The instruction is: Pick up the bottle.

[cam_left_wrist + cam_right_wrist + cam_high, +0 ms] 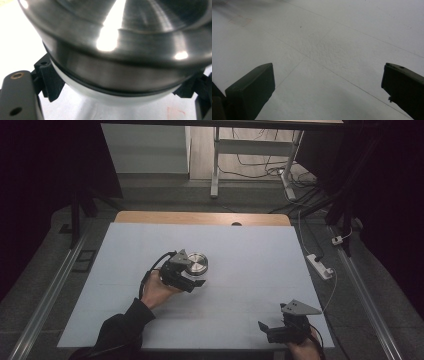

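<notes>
The round, polished steel lidded tin (195, 263) sits mid-counter on the pale sheet (240, 250) in the high view, my left tool (192, 281) at its near side and my right tool (264, 330) idle by the near right edge. In the left gripper view the tin (120, 62) is clamped at its lower wall, a ribbed pad (51, 82) on either side — stiff, heavy-looking, slippery, so I'd grip below the rim. In the right gripper view the jaws stand wide, empty.
</notes>
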A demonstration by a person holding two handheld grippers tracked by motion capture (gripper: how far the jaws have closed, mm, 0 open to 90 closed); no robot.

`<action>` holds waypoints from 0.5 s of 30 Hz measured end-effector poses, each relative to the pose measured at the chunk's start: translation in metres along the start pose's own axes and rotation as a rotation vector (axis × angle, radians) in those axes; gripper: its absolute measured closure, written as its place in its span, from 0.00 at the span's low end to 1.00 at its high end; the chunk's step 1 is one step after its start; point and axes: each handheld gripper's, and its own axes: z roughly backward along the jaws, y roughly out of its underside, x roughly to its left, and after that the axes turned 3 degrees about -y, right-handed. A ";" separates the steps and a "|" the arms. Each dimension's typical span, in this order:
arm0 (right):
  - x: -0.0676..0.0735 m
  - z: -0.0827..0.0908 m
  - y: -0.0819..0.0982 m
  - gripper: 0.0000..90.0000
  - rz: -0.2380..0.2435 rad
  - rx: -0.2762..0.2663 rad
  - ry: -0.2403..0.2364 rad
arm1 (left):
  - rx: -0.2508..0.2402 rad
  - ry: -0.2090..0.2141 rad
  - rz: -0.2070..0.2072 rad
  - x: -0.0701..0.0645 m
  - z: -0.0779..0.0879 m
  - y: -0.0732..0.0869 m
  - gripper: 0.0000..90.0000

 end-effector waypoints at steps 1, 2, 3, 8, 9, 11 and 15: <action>0.000 0.000 0.000 0.00 0.003 0.000 0.001 | -0.006 0.001 0.007 -0.002 0.002 0.000 0.17; 0.000 0.000 0.000 0.00 0.001 -0.001 0.001 | -0.008 0.002 0.007 -0.003 0.004 0.001 0.17; 0.000 0.000 0.000 0.00 0.001 -0.001 0.000 | -0.004 0.003 -0.003 -0.004 0.006 0.001 0.17; 0.000 0.001 0.000 0.00 0.003 -0.005 -0.002 | -0.004 0.005 -0.002 -0.011 0.015 0.006 0.17; 0.000 0.001 0.000 0.00 0.003 -0.005 -0.002 | -0.006 0.009 0.004 -0.013 0.017 0.007 0.17; 0.000 0.001 0.000 0.00 0.005 -0.006 -0.002 | -0.007 0.012 0.006 -0.016 0.020 0.009 0.17; 0.000 0.001 0.000 0.00 0.009 -0.007 -0.001 | -0.010 0.016 -0.013 -0.025 0.030 0.012 0.17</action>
